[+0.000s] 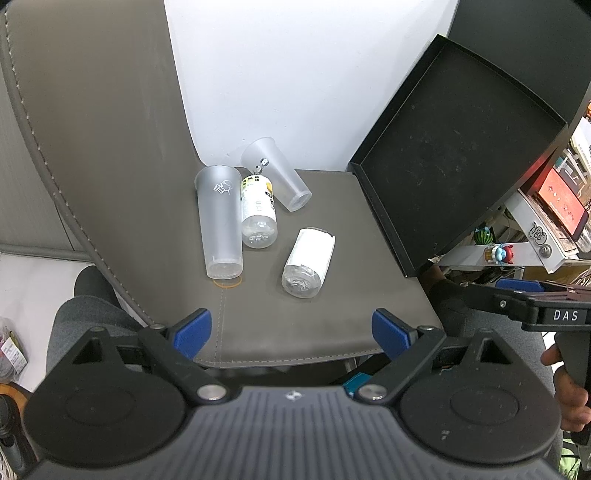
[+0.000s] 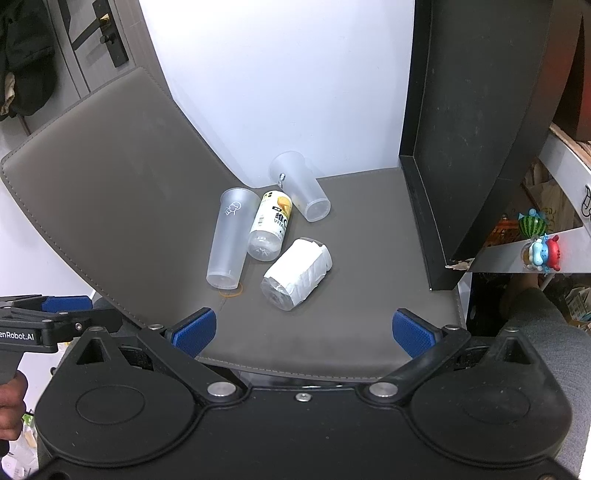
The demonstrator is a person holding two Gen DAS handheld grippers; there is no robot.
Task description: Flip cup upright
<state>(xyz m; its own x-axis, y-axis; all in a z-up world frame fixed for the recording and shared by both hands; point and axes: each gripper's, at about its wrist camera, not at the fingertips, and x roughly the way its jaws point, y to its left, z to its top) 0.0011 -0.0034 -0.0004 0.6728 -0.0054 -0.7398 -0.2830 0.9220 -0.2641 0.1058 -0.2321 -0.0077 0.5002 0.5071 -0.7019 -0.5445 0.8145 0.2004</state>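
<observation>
One door handle [image 2: 107, 35], perhaps, right-wrist view only

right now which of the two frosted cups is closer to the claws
The taller cup on the left, beside the yellow-labelled bottle; its base reaches nearest. The shorter cup lies farther back by the wall.

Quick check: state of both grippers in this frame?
Left gripper: open, holding nothing.
Right gripper: open, holding nothing.

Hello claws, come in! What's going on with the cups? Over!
Left claw and right claw open, holding nothing. Tall cup and short cup both lying down. Two bottles beside them.
</observation>
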